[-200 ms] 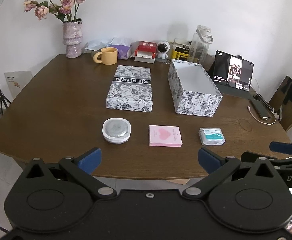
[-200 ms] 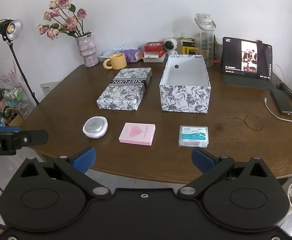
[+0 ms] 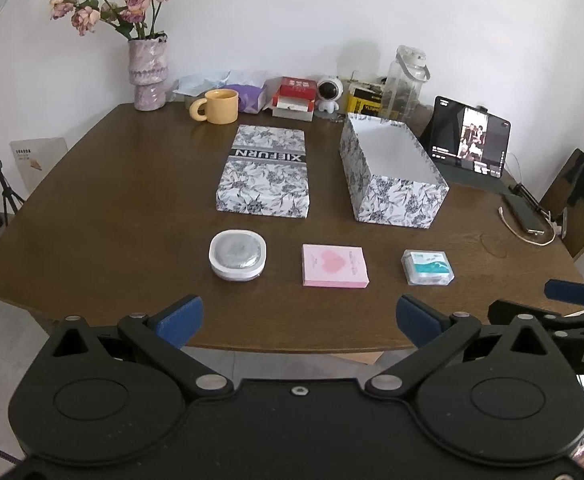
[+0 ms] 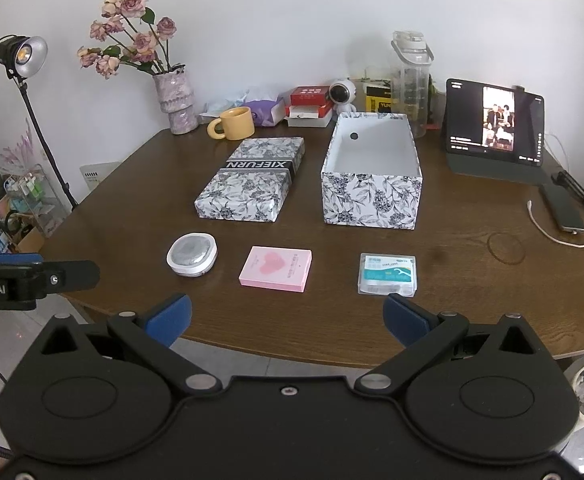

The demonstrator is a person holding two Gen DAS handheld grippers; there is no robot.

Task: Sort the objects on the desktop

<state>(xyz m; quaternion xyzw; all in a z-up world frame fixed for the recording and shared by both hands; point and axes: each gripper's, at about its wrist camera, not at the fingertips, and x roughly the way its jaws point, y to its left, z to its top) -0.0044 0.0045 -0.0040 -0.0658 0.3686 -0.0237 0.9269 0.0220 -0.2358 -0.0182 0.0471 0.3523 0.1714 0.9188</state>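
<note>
Three small items lie in a row near the front of the brown table (image 3: pixel 91 208): a white round case (image 3: pixel 237 255) (image 4: pixel 192 255), a pink box with a heart (image 3: pixel 335 265) (image 4: pixel 276 269), and a clear floss pack (image 3: pixel 428 267) (image 4: pixel 387 274). Behind them stand an open empty floral box (image 3: pixel 392 172) (image 4: pixel 372 176) and its floral lid (image 3: pixel 265 170) (image 4: pixel 251 180) lying flat. My left gripper (image 3: pixel 299 320) is open and empty, held before the table's front edge. My right gripper (image 4: pixel 287 316) is open and empty, likewise short of the edge.
Along the back stand a flower vase (image 3: pixel 147 76), yellow mug (image 3: pixel 215 106), tissue packet, red boxes, small camera, water jug (image 3: pixel 406 80) and a lit tablet (image 3: pixel 470 140). A phone with cable (image 3: pixel 526 216) lies at the right. A lamp stand (image 4: pixel 23 60) stands left of the table.
</note>
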